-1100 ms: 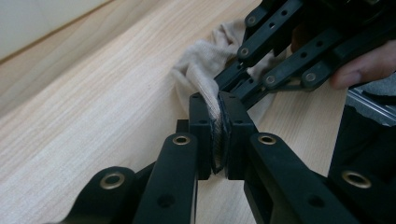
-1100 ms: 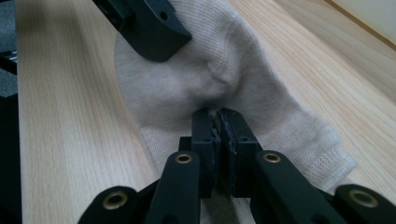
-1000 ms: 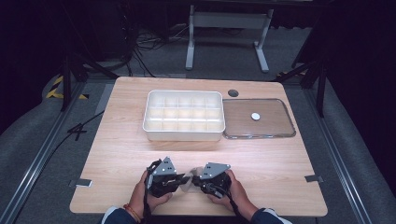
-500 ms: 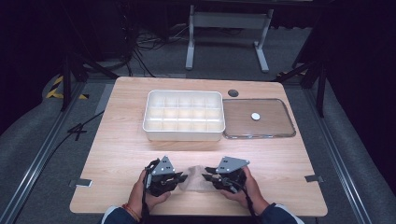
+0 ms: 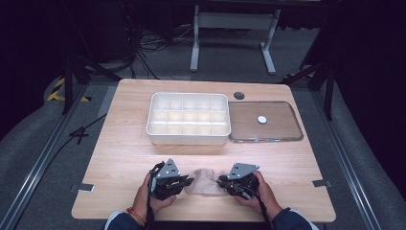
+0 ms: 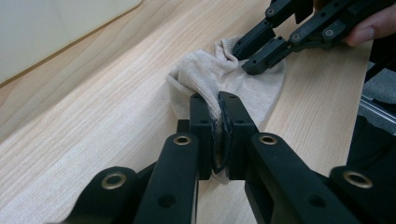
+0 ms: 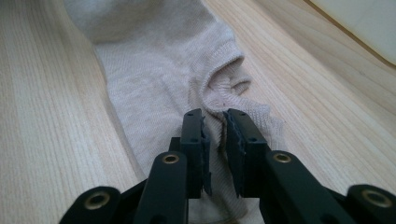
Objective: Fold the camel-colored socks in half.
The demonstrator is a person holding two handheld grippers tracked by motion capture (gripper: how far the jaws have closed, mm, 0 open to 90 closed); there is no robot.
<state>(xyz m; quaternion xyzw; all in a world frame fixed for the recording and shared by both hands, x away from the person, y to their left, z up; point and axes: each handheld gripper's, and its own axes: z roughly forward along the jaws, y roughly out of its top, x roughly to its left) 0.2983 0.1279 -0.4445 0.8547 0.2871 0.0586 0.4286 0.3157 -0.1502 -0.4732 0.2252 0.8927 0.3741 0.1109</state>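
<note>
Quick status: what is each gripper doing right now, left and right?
Left gripper: shut on the beige sock.
Right gripper: jaws nearly closed on the sock's cuff end, just been closing; firm grip cannot be told.

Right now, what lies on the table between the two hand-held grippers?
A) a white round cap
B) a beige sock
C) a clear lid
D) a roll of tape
B: a beige sock lies on the wooden table, with the left hand-held gripper shut on one end and the right hand-held gripper at the other end.
</note>
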